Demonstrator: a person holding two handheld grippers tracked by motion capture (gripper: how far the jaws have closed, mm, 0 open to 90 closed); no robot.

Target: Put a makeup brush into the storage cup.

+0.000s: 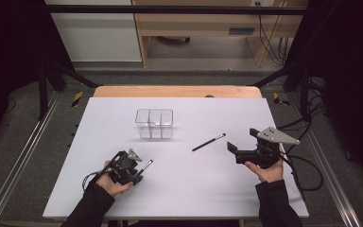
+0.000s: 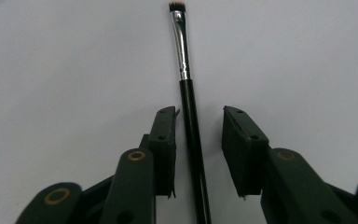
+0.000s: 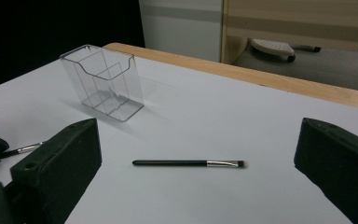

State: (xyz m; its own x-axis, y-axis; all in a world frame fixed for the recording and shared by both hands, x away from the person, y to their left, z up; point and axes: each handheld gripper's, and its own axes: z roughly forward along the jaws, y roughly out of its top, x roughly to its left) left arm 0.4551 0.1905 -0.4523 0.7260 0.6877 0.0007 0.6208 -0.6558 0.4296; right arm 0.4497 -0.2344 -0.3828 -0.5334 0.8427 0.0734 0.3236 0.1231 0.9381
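My left gripper (image 1: 139, 171) lay low on the white worktop (image 1: 184, 189), near its front left. In the left gripper view its jaws stood narrow on either side of a slim brush (image 2: 190, 126). The left pad sat just beside the handle; the right pad stood clear of it. I could not tell whether the left pad touched. The brush lay flat on the worktop, not lifted.

That view showed what the high view could not: a glossy black round handle, a bright metal ferrule and a short, square-cut dark tuft. In the high view, just the ferrule end of that brush showed past the jaws.

My right gripper (image 1: 234, 150) hovered at the right side of the worktop. Its jaws stood wide and held nothing. The right gripper view showed a second brush (image 3: 189, 163) of the same make lying flat between them, farther off and well apart from the pads. In the high view it lay at a slant, between my right gripper and the holder.

The holder (image 1: 154, 124) was clear hard plastic, box-shaped, with inner dividers. It stood upright near the middle of the worktop. The right gripper view showed its stepped front wall; the high view showed its compartments from above.

The worktop surface was matt and smooth, with a wooden edge (image 3: 261, 77) at the far side.
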